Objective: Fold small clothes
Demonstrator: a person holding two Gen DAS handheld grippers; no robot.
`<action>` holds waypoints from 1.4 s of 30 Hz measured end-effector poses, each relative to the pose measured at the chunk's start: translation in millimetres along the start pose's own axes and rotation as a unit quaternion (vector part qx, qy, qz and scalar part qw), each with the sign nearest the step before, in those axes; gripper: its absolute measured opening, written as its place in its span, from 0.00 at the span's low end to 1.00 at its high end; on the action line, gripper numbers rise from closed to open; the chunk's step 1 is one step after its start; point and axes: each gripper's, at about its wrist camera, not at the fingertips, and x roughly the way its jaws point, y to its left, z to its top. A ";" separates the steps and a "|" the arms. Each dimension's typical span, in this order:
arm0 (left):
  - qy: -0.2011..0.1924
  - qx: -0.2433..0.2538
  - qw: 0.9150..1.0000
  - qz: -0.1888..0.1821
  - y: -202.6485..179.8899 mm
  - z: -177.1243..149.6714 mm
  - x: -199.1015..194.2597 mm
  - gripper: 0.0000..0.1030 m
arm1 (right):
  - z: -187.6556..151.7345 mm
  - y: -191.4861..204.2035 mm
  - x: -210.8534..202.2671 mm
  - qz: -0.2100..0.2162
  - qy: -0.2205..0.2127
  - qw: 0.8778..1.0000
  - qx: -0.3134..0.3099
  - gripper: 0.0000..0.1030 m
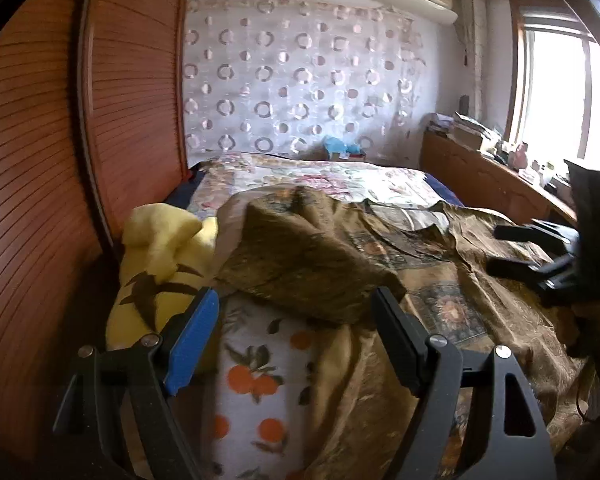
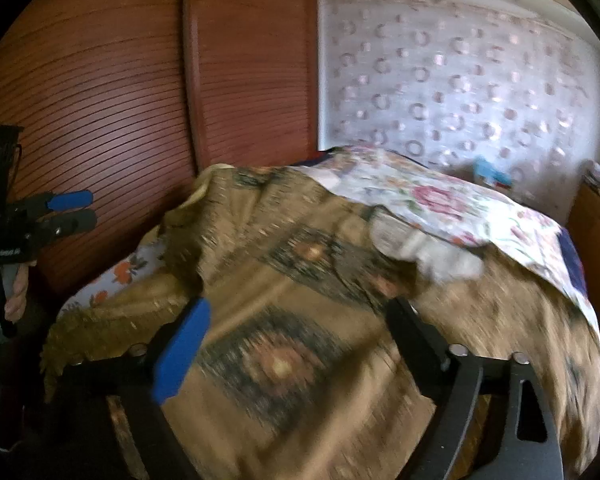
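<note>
Brown-and-gold patterned cloth [image 1: 324,264] with dark medallion motifs is heaped across the bed, its near fold bunched up just ahead of the left gripper [image 1: 296,316]. That gripper's jaws stand wide apart, one blue pad and one black, with nothing between them. Under the brown cloth's edge peeks a white fabric printed with oranges [image 1: 256,380], and to its left sits a yellow fleece with dark brown markings [image 1: 160,264] against the red-brown slatted wooden wardrobe door [image 1: 40,200]. Over on the right side, the right gripper [image 2: 296,320] hovers low above the same brown cloth [image 2: 300,300], jaws spread wide, gripping nothing; the view is blurred. Further back, a white floral-printed sheet [image 2: 440,200] covers the far half of the bed. The right gripper shows in the left view too [image 1: 516,248], fingers parted, above the cloth's right side.
</note>
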 end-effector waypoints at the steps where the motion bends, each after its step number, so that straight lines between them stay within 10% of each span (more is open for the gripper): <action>1: -0.002 -0.001 1.000 0.006 4.3 -1.9 -2.5 0.77 | 7.4 3.0 9.1 0.010 0.005 1.000 -0.007 0.80; 10: 0.003 -0.013 1.000 0.022 21.5 -12.3 -8.0 0.77 | 64.0 26.9 101.7 0.099 0.046 0.993 -0.040 0.52; 17: 0.005 -0.013 1.000 0.013 23.0 -18.5 -7.2 0.77 | 81.4 45.8 176.7 0.090 0.100 0.988 -0.075 0.32; 19: 0.009 -0.014 1.000 0.007 21.5 -21.1 -4.0 0.77 | 83.5 48.2 190.1 0.094 0.114 0.986 -0.076 0.06; 25: 0.012 -0.001 1.000 0.009 8.8 -22.2 -2.7 0.77 | 88.4 31.9 183.5 0.114 0.062 0.991 -0.034 0.02; 30: 0.014 0.009 1.000 0.009 1.2 -20.1 -1.6 0.77 | 66.1 -18.4 163.8 0.052 0.035 0.995 0.072 0.02; 37: 0.014 0.014 1.000 0.005 -10.3 -20.3 0.6 0.77 | 33.0 -41.5 175.9 -0.024 0.072 0.996 0.049 0.39; 42: 0.018 0.016 1.000 0.001 -12.6 -20.2 2.2 0.77 | 32.3 -11.9 163.5 0.043 0.057 0.997 0.037 0.42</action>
